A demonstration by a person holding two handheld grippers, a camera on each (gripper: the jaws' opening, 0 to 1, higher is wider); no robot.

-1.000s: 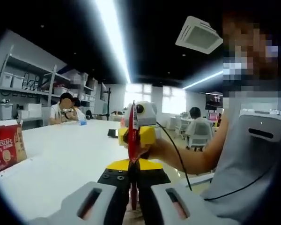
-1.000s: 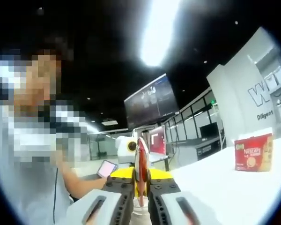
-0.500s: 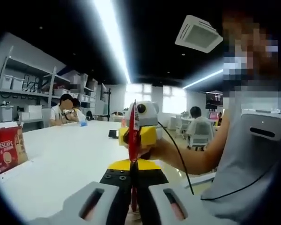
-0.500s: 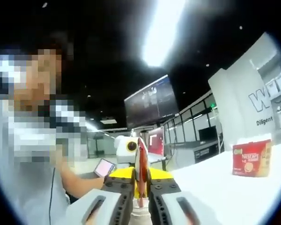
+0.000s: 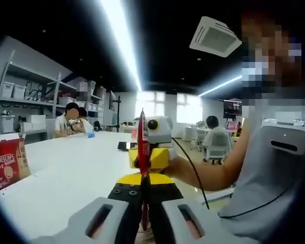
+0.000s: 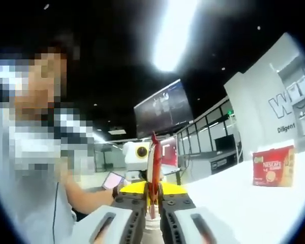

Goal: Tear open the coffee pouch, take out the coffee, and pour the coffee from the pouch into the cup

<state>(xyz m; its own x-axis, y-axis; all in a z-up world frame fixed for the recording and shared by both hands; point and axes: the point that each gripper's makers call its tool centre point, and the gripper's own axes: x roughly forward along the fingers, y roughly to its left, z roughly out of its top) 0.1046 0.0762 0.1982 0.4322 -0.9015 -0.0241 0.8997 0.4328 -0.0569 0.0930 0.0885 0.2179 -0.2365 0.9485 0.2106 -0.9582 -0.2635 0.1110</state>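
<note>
Coffee pouch: a thin red stick pouch seen edge-on, held upright in the air between the two grippers; in the right gripper view the same pouch rises from between that view's own jaws.
Left gripper: the left gripper has its jaws pressed together on the lower part of the pouch — the red strip runs down into the gap between them; in the right gripper view it faces the camera from the far side of the pouch.
Right gripper: the right gripper has its jaws pinched on the pouch in the same way; in the left gripper view it shows from the front, yellow-bodied, just behind the pouch, with a hand gripping it and a black cable trailing down from it.
Person: a grey-clothed torso and bare forearm at the right of the left gripper view, and at the left of the right gripper view.
Desk: a long white desk lies below and beyond the grippers.
Coffee box: a red box stands near the desk's left edge in the left gripper view — in the right gripper view the box stands toward the right side, well apart from the pouch.
Room: people sit at the desk's far end; shelves with white bins line the wall.
</note>
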